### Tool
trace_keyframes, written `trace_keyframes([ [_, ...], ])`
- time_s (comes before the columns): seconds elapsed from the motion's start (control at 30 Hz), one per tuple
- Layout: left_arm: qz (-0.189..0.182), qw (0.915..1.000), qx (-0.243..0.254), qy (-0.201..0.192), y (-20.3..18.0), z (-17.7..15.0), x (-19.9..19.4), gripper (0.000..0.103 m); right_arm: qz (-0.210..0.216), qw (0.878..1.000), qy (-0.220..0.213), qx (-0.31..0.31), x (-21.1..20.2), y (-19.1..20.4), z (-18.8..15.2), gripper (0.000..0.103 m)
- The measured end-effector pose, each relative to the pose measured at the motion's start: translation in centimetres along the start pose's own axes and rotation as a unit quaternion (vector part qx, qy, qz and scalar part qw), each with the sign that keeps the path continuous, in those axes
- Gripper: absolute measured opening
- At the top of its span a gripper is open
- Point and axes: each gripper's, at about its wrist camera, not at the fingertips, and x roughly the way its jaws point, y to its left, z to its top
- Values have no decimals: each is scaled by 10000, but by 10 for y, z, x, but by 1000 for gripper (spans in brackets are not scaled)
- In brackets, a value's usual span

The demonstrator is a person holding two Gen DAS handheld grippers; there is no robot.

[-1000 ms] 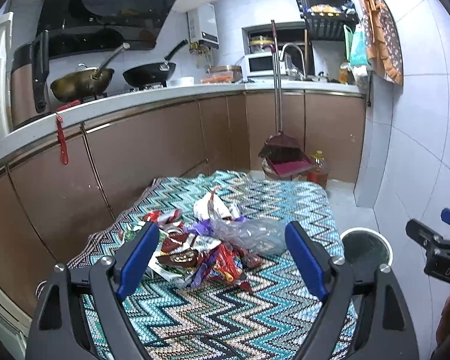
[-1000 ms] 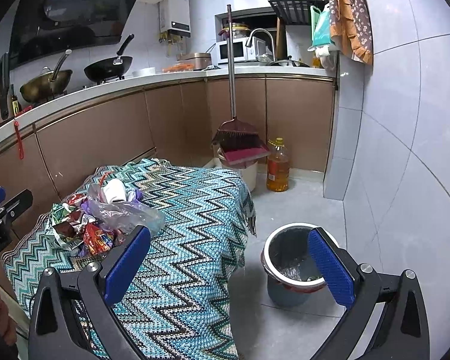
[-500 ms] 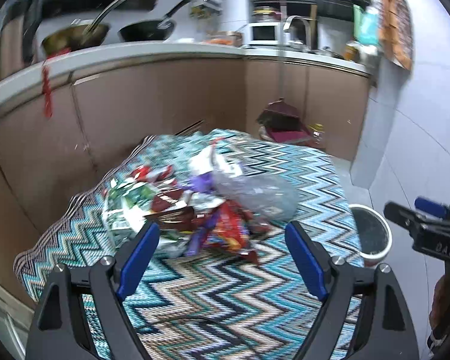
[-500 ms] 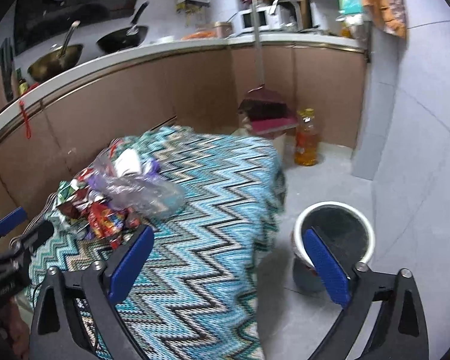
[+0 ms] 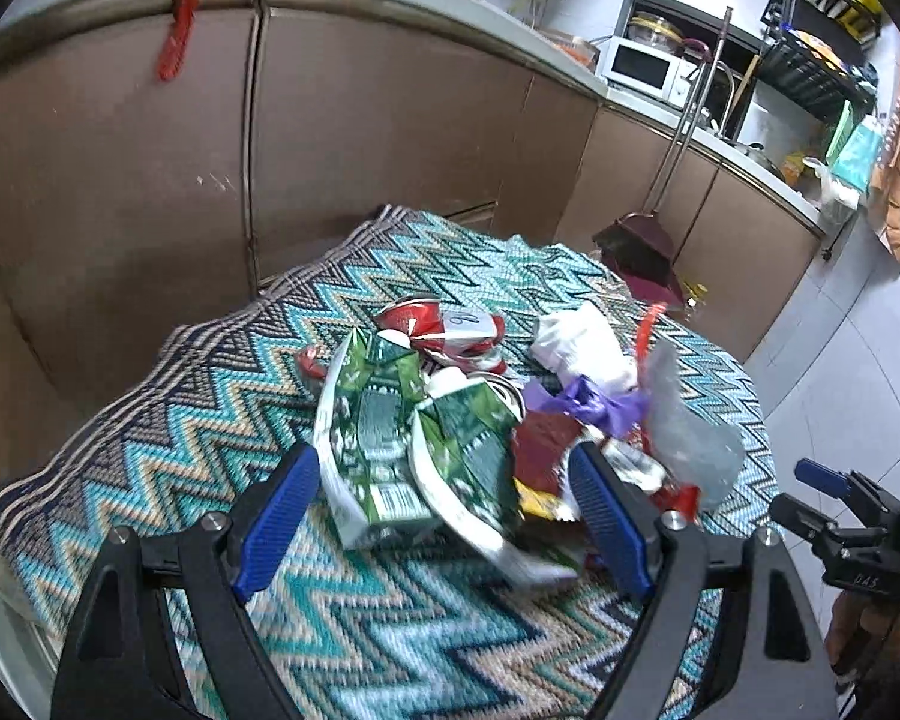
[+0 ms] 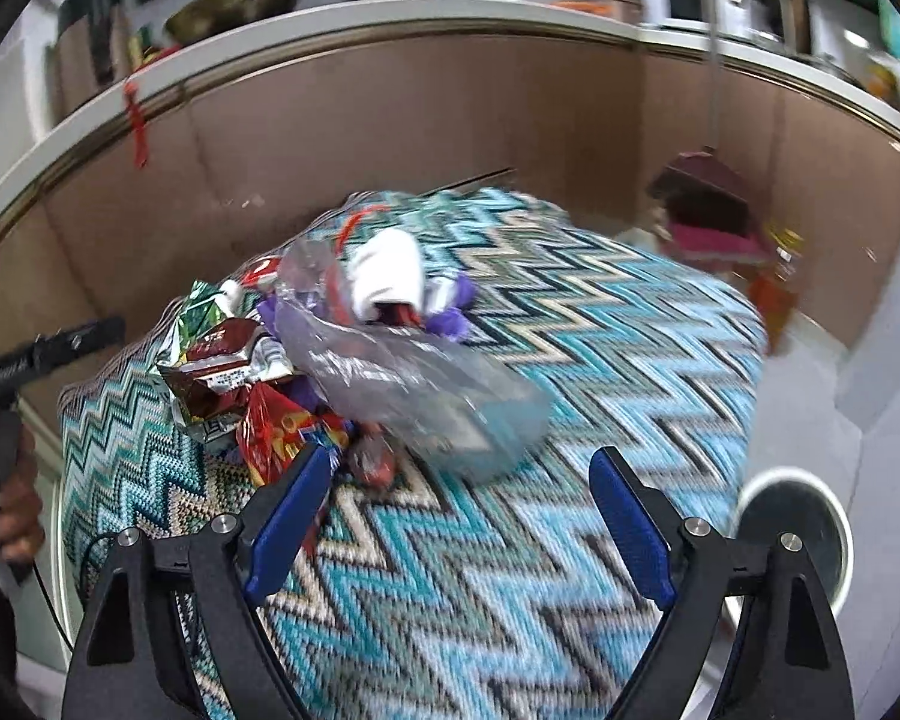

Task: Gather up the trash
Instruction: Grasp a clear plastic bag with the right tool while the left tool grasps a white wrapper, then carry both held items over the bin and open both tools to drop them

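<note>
A heap of trash lies on a table under a zigzag cloth [image 5: 222, 396]. In it are green wrappers [image 5: 390, 438], a crushed red wrapper [image 5: 444, 330], white crumpled paper [image 5: 576, 342], a purple scrap [image 5: 588, 408] and a clear plastic bag [image 5: 690, 444]. My left gripper [image 5: 441, 468] is open, low over the cloth, and the green wrappers reach between its blue fingers without being pressed. My right gripper [image 6: 462, 468] faces the clear plastic bag [image 6: 426, 390] and red wrappers [image 6: 270, 432]. Its jaws are closing, and the bag's near end lies just ahead of its tips.
A white-rimmed bin [image 6: 810, 477] stands on the floor to the right of the table. A broom and dustpan [image 5: 636, 246] lean on the brown cabinets [image 5: 360, 132] behind, beside an oil bottle [image 6: 777, 288]. A hand [image 6: 12, 510] holds the left gripper's handle.
Both grippers have come down and forward to the heap, which now fills the lower middle of each view. The right gripper's jaws have narrowed a little.
</note>
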Motion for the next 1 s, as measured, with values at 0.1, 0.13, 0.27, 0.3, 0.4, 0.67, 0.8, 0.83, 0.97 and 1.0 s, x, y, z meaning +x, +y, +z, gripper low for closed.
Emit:
trace_keyframes([
  [0.1, -237, 9995, -64, 207, 10, 8, 21, 80, 198, 9990, 103, -390, 19, 8, 15, 88],
  [0.13, -267, 9992, -82, 280, 12, 10, 28, 78, 230, 9983, 127, -520, 24, 11, 18, 88],
  [0.27, -516, 9968, -256, 549, 16, 16, 50, 67, 425, 9949, 326, -860, 50, 14, 29, 88],
  [0.3, -556, 9963, -280, 589, 17, 16, 53, 66, 434, 9944, 370, -886, 56, 13, 30, 87],
  [0.4, -726, 9936, -374, 786, 17, 14, 63, 54, 512, 9936, 527, -859, 69, 10, 33, 76],
  [0.67, -978, 9896, -637, 842, 18, 8, 60, 13, 998, 9928, 625, -227, 68, -13, 27, 2],
  [0.8, -920, 9916, -633, 651, 15, 10, 43, 11, 1117, 9931, 350, -35, 46, -19, 28, 1],
  [0.83, -904, 9921, -633, 598, 14, 11, 37, 11, 1141, 9931, 268, 11, 39, -20, 29, 1],
  [0.97, -893, 9932, -599, 439, 7, 14, 17, 10, 1169, 9931, -25, 108, 13, -21, 33, 1],
  [1.0, -894, 9933, -595, 421, 5, 14, 14, 10, 1159, 9932, -79, 107, 10, -20, 34, 1],
])
